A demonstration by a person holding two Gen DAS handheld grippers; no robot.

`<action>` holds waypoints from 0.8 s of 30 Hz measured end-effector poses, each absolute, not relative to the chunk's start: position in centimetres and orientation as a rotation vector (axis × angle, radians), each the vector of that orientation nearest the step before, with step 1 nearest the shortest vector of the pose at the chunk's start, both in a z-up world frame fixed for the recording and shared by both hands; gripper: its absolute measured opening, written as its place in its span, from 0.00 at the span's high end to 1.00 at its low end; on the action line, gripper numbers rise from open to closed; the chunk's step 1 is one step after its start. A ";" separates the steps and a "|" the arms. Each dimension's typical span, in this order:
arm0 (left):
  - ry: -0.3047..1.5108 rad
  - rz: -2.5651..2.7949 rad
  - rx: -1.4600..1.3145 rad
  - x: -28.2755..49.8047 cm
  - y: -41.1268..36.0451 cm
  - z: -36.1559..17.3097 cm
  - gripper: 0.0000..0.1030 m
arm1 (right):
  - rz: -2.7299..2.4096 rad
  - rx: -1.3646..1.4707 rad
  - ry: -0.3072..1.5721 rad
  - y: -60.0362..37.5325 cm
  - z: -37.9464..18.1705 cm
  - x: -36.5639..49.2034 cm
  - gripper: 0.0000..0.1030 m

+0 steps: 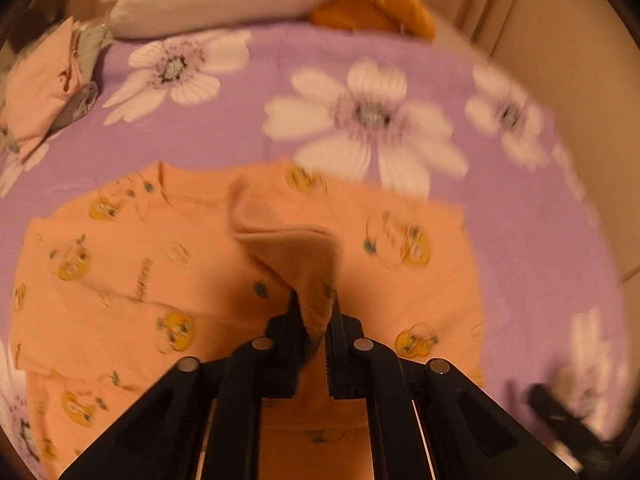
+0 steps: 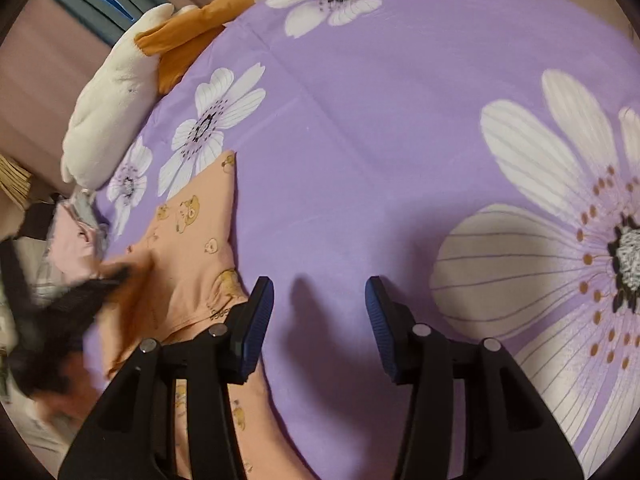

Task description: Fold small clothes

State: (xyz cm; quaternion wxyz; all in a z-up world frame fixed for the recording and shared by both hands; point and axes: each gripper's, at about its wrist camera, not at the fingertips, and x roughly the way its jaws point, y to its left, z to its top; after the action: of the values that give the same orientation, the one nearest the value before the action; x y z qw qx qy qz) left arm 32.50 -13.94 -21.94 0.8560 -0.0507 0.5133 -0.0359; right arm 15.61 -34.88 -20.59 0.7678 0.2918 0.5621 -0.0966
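Orange garment [image 1: 132, 276] with yellow cartoon prints lies spread on the purple flowered bedsheet [image 1: 248, 136] — one edge of it is lifted and pinched between the left gripper's [image 1: 314, 316] narrowed fingers. The right gripper [image 2: 320, 308] hovers over bare sheet just beside the garment, fingers wide apart — nothing between them.
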 end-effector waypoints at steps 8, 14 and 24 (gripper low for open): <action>1.148 -0.195 -0.180 29.7 -9.3 -17.2 0.64 | -0.146 0.703 1.247 -34.3 -20.7 15.7 0.52; 0.887 -0.057 -0.177 21.4 0.8 -12.1 0.40 | -0.167 0.600 1.253 -32.7 -20.5 15.8 0.50; 1.114 0.092 -0.550 22.0 12.4 -24.4 0.60 | -0.172 0.465 1.259 -30.6 -21.2 16.7 0.47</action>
State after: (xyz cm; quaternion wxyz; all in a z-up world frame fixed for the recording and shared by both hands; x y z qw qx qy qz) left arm 22.03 12.36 -24.44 0.8121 -0.2576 0.5218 0.0431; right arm 16.70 -30.64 -21.23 0.7798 0.2151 0.5825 -0.0797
